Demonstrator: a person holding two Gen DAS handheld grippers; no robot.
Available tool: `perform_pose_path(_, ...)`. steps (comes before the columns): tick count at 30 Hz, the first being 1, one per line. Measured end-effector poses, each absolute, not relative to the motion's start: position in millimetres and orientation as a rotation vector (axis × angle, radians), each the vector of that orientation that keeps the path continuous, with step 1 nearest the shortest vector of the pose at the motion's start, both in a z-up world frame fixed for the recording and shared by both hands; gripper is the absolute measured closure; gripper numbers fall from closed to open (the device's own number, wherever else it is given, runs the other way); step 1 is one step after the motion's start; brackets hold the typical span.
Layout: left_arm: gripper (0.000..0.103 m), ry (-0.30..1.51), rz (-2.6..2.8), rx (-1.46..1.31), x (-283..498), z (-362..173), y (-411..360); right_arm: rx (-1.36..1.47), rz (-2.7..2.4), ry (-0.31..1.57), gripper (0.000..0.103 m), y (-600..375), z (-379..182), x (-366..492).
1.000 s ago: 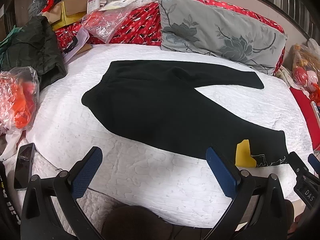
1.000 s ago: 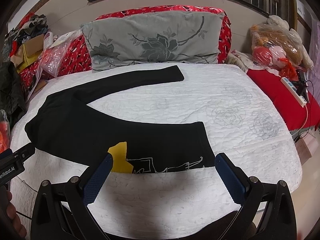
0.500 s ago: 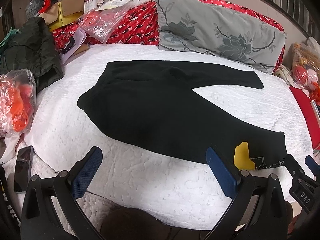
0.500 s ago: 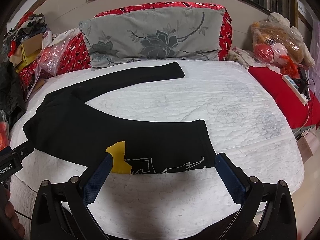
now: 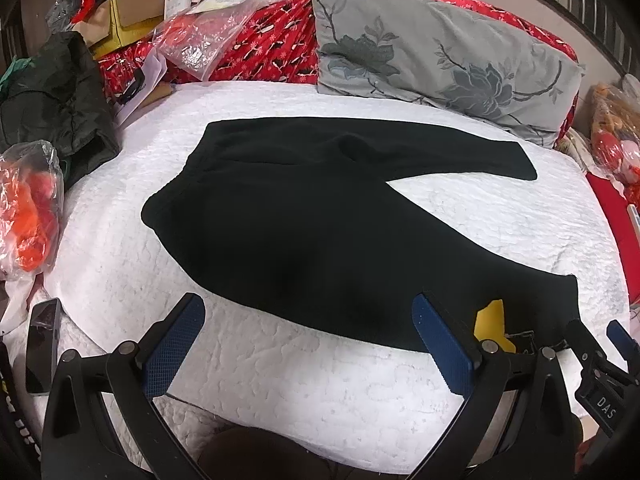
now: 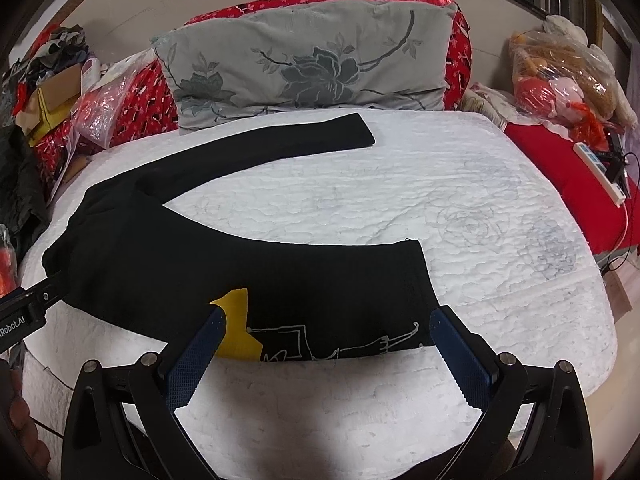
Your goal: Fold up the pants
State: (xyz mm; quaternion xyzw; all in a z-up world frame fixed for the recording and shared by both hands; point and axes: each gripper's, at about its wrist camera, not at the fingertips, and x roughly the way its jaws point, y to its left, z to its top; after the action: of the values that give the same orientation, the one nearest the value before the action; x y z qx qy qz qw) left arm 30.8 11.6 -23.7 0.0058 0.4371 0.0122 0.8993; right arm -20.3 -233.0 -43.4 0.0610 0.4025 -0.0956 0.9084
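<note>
Right wrist showed both claws spread wide and empty, so I'd have the right gripper (image 6: 320,354) pinch the near hem of the pants (image 6: 224,264) while the left gripper (image 5: 308,344) took the near thigh edge, lifting evenly.

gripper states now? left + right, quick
Left gripper: open, holding nothing, above the black pants.
Right gripper: open, holding nothing, at the printed leg hem.

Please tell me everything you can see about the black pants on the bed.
The black pants look like soft knit fabric and lie flat, unfolded, on the white quilt. The legs are spread in a V: one reaches toward the grey pillow, the other toward the camera. The near leg has a yellow patch and white line drawing by its hem. Neither claw touches them.
</note>
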Motion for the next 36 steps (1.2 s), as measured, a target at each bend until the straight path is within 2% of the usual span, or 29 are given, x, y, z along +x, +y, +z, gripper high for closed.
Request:
perform_pose_path(6, 0.0, 1.004, 0.003, 0.001, 68.2, -20.3, 16.9, 0.146, -0.184, 0.841, 0.0, -247.5, -37.3, 3.0)
perform_pose_path(11, 0.0, 1.112, -0.022, -0.081, 130.7, -1.1, 40.8, 0.191, -0.2, 0.843, 0.0, -293.2, -17.6, 54.6)
perform_pose_path(19, 0.0, 1.181, 0.047, -0.268, 249.3, 37.2, 129.9, 0.185, -0.183, 0.915, 0.001, -351.9, -5.0, 171.1)
perform_pose_path(22, 0.0, 1.25, 0.053, -0.295, 282.0, 25.7, 157.9, 0.194, -0.165, 0.959, 0.001, -364.1, -13.0, 211.4)
perform_pose_path(28, 0.0, 1.438, 0.03, -0.288, 312.8, -36.6, 170.3, 0.243, -0.134, 1.03, 0.001, -379.2, -40.5, 268.3)
perform_pose_path(36, 0.0, 1.488, -0.026, -0.379, 337.3, -71.6, 178.1, 0.261, -0.064, 1.094, 0.001, -385.3, -69.0, 314.5)
